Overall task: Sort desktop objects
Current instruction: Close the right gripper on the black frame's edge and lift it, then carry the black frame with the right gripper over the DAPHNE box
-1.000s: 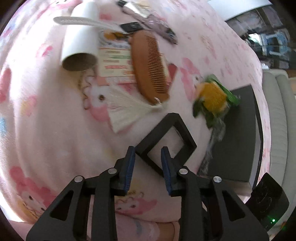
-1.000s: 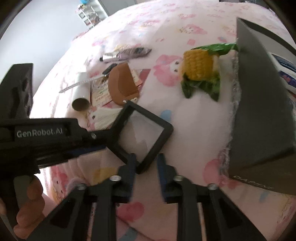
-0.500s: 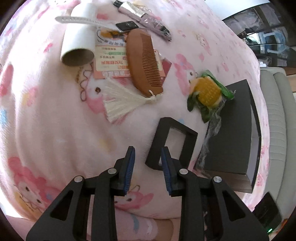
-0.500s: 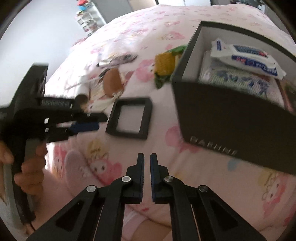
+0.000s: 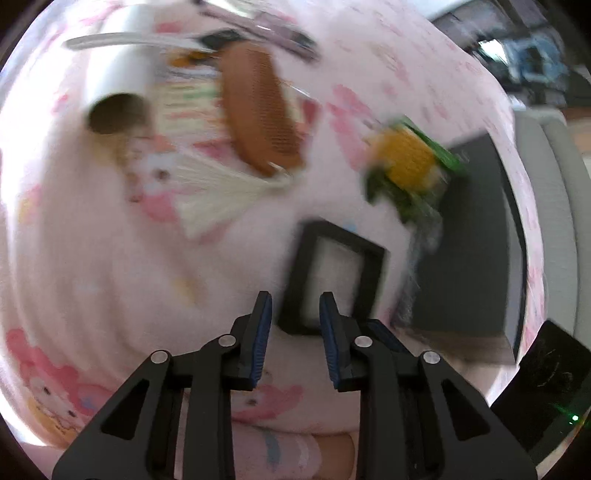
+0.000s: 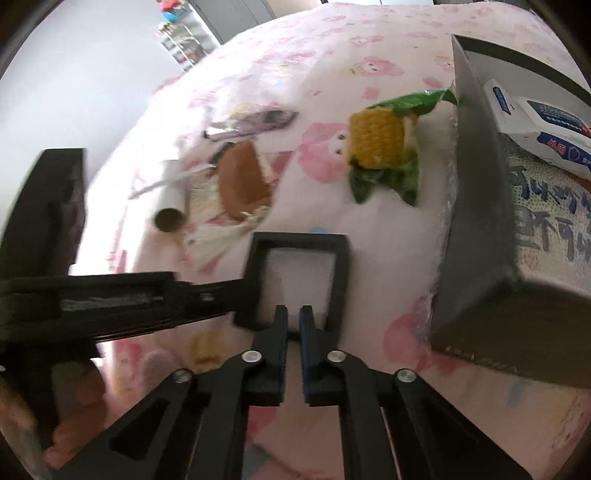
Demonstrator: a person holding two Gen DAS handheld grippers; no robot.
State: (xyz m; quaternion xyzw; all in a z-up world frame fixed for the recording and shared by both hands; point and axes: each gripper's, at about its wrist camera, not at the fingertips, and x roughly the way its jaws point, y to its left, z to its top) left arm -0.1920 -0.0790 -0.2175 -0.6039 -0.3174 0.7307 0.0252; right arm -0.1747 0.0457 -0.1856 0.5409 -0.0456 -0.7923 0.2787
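Note:
A black square frame (image 5: 306, 273) lies flat on the pink cartoon cloth; it also shows in the right wrist view (image 6: 340, 273). My left gripper (image 5: 295, 314) is open, its jaws either side of the frame's near left corner. My right gripper (image 6: 293, 319) is shut, its tips at the frame's near edge; I cannot tell if they pinch it. A corn cob in a green wrapper (image 5: 410, 162) lies beyond the frame (image 6: 376, 138), beside a dark box (image 6: 476, 206) holding white packets (image 6: 535, 125).
A brown wooden comb (image 5: 258, 110) with a cream tassel (image 5: 218, 195), a cardboard tube (image 5: 114, 92), a printed card (image 5: 184, 107) and a silver tube (image 5: 266, 22) lie at the far left. A black device (image 5: 550, 384) sits at the near right.
Both grippers moved in toward the black frame, which now looks larger and nearer. The right gripper dropped from above the box down to the frame's near edge. The frame stays flat.

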